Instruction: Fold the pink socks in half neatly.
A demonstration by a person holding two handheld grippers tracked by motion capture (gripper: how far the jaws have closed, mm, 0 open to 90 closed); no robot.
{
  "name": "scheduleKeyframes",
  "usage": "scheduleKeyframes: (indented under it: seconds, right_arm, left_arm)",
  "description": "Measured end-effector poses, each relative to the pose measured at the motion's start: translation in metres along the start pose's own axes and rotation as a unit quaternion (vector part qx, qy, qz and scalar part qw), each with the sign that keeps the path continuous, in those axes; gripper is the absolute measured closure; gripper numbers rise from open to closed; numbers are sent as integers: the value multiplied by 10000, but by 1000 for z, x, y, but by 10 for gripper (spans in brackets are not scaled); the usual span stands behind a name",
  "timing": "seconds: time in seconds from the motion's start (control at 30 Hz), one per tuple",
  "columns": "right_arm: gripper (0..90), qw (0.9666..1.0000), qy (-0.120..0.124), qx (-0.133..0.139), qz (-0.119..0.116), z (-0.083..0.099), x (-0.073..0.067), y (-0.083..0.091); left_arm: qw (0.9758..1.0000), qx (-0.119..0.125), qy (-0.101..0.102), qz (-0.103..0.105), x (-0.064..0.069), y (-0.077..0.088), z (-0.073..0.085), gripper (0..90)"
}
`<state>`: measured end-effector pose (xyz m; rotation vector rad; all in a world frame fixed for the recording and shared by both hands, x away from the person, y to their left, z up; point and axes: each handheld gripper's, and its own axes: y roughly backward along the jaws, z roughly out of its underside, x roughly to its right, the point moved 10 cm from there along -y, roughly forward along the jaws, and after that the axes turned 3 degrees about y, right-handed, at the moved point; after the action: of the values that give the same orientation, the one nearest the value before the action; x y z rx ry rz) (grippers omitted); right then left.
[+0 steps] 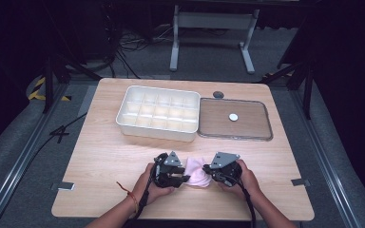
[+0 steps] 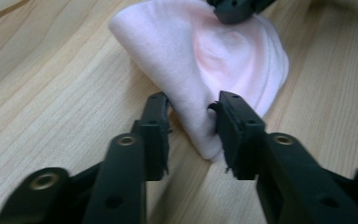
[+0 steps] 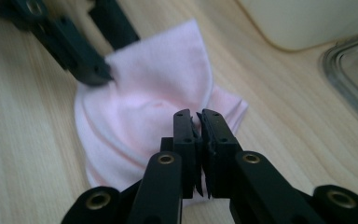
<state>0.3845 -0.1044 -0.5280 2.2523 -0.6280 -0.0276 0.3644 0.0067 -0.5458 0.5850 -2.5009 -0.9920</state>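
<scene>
Pink cloth point(image 1: 197, 172) at the surface's point(image 1: 104, 152) six o'clock: right gripper point(image 3: 199, 114) fingers clamp it; left gripper point(image 2: 191, 109) fingers straddle its edge, apart.

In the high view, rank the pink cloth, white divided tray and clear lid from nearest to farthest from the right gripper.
1. pink cloth, right beside the right gripper, to its left.
2. clear lid, beyond it, on the table's right.
3. white divided tray, beyond, further left.
</scene>
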Motion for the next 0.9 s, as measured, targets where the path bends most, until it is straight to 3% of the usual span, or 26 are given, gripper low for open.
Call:
scheduleKeyframes:
  seconds: [0.17, 0.3, 0.43, 0.57, 0.63, 0.9]
  right_arm:
    - [850, 9985, -152, 513, -147, -16, 1, 6]
    - [857, 9992, -13, 321, -245, -13, -6, -5]
    - [883, 9998, 29, 101, -193, -7, -3, -16]
    - [891, 9998, -59, 105, -166, -5, 2, -20]
    - [895, 9994, -165, 204, -211, -7, 1, -26]
    - [896, 9994, -106, 313, -73, -18, -7, -36]
  left_arm:
    - [10000, -7, -45, 62, 1, -1, 0, 742]
    - [9999, -47, -113, 67, 3, -1, 0, 780]
    - [9997, -80, -213, 46, 4, 0, 0, 813]
    - [9988, -201, -428, -92, 2, 4, -1, 833]
    - [9990, -114, -401, -131, -1, 8, -4, 835]
    - [9989, 146, -383, -215, -3, 19, -11, 830]
